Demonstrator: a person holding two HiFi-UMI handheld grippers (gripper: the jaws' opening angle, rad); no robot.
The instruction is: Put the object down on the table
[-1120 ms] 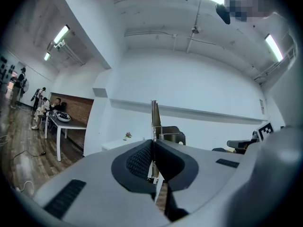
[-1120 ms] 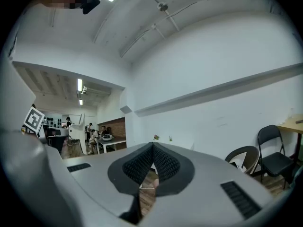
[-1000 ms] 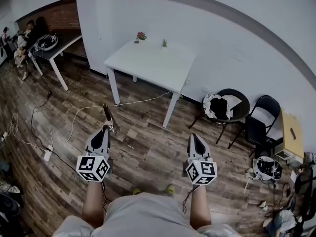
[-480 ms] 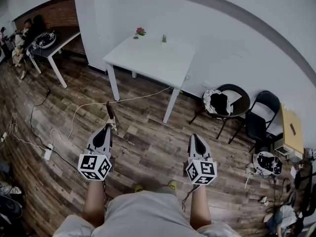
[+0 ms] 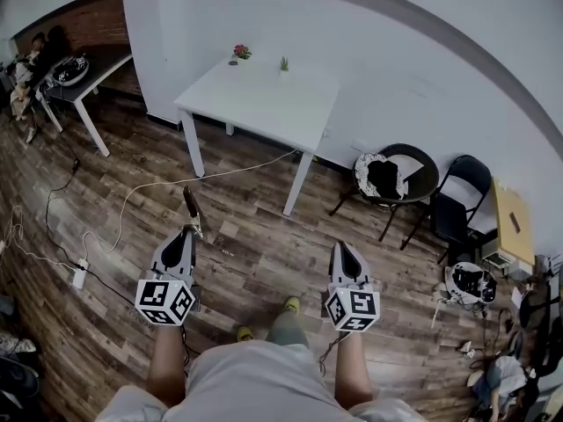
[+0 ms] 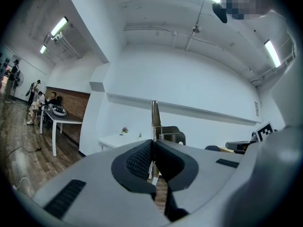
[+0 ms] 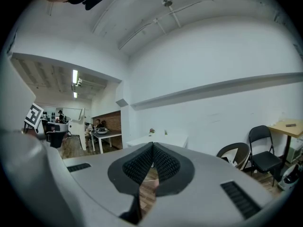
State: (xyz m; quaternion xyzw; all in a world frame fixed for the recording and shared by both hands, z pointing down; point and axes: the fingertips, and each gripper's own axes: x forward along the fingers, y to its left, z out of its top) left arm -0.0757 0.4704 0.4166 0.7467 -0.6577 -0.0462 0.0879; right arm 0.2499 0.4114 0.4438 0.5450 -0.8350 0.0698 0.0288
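Note:
My left gripper (image 5: pixel 186 232) is shut on a slim metal tool (image 5: pixel 191 207) that sticks out forward past its jaws over the wooden floor. In the left gripper view the tool (image 6: pixel 155 119) stands upright between the closed pads of the left gripper (image 6: pixel 153 143). My right gripper (image 5: pixel 339 247) is shut with nothing in it; its pads meet in the right gripper view (image 7: pixel 153 146). The white table (image 5: pixel 264 108) stands ahead against the wall, well beyond both grippers, and is seen small in the gripper views (image 6: pixel 113 140) (image 7: pixel 163 139).
Two small plants (image 5: pixel 239 53) (image 5: pixel 284 63) sit at the table's far edge. A round chair (image 5: pixel 391 178) and a black folding chair (image 5: pixel 457 211) stand to the right. Cables (image 5: pixel 149 189) run over the floor. A second table (image 5: pixel 88 70) with people is at far left.
The head view has shifted: the table now sits a little higher and further left. A shoe shows ahead of the person's body. Both grippers keep their grip and place.

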